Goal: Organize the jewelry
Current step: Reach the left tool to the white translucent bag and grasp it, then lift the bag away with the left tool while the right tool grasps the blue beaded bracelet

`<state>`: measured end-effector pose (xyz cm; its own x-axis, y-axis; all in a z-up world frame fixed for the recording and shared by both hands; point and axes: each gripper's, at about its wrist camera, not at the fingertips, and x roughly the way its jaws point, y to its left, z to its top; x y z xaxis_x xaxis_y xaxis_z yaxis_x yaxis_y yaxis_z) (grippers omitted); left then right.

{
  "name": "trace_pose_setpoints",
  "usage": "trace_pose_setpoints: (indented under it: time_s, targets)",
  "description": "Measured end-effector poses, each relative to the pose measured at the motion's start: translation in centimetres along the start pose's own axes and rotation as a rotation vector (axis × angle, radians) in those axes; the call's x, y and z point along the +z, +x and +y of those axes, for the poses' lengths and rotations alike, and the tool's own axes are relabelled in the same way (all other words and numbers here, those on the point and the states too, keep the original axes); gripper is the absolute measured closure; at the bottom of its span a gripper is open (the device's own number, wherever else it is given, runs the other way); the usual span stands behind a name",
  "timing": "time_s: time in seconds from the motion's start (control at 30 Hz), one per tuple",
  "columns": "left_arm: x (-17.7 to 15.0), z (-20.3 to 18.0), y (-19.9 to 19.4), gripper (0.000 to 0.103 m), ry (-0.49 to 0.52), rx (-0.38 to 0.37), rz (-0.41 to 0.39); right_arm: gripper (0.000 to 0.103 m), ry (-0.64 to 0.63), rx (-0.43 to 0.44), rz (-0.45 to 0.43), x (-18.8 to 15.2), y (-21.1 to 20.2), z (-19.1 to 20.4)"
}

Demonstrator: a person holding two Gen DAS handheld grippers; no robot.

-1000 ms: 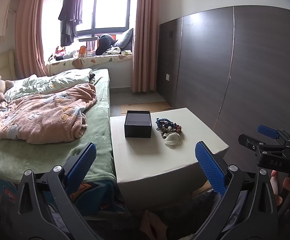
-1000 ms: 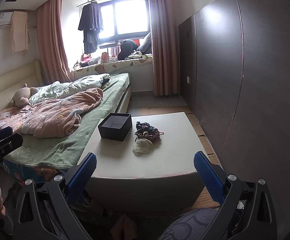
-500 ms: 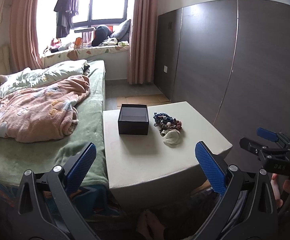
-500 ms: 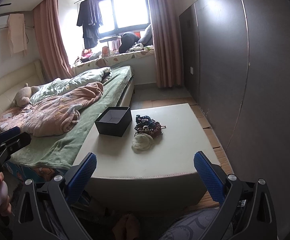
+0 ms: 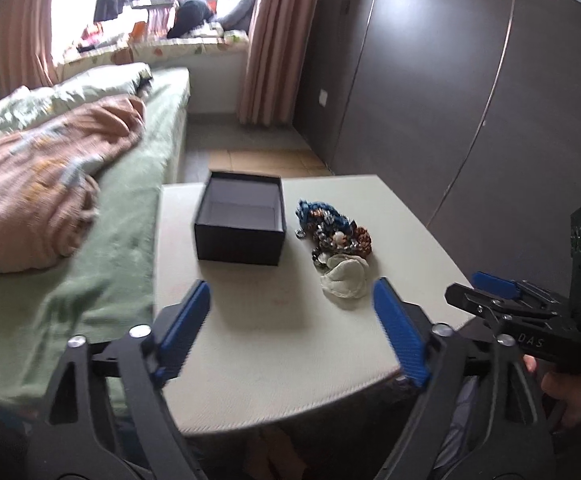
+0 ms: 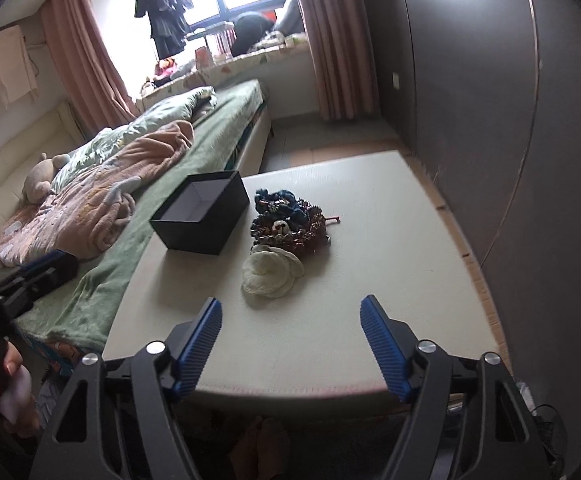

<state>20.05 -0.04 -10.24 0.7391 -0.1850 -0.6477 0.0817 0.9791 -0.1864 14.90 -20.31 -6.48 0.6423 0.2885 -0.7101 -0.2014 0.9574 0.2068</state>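
An open black box (image 5: 240, 222) (image 6: 200, 212) stands on a low cream table (image 5: 274, 352) (image 6: 390, 264). To its right lies a heap of beaded jewelry (image 5: 332, 232) (image 6: 286, 220), with a whitish bead bundle (image 5: 344, 278) (image 6: 270, 272) at its near end. My left gripper (image 5: 290, 300) is open and empty over the table's near part, in front of the box. My right gripper (image 6: 290, 312) is open and empty, just short of the whitish bundle. The right gripper also shows at the left wrist view's right edge (image 5: 490, 292).
A bed (image 5: 90, 220) (image 6: 194, 152) with green sheet and pink blanket adjoins the table's left side. A dark wall panel (image 5: 470, 100) (image 6: 510, 120) runs along the right. A window seat with clutter lies beyond.
Both grippers have moved forward and down toward the table, so the box and jewelry appear closer. Both stay open and empty.
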Motion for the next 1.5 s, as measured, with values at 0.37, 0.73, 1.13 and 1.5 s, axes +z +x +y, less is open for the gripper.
trace_pose_setpoints:
  time_s: [0.37, 0.73, 1.13, 1.5]
  targets:
    - [0.7, -1.8, 10.6, 0.046, 0.007, -0.122, 0.159, 0.046, 0.072, 0.03, 0.087, 1.8, 6.8, -3.6]
    - [-0.2, -3.6, 16.8, 0.046, 0.024, -0.146, 0.265, 0.046, 0.139, 0.03, 0.123, 1.3, 8.8, -6.5]
    - [0.5, -2.6, 13.8, 0.097, 0.021, -0.093, 0.237, 0.059, 0.138, 0.114, 0.12, 3.0, 10.0, -4.5]
    - [1.3, 2.4, 9.4, 0.097, -0.044, -0.022, 0.168, 0.067, 0.036, 0.179, 0.129, 6.8, 12.7, -0.2]
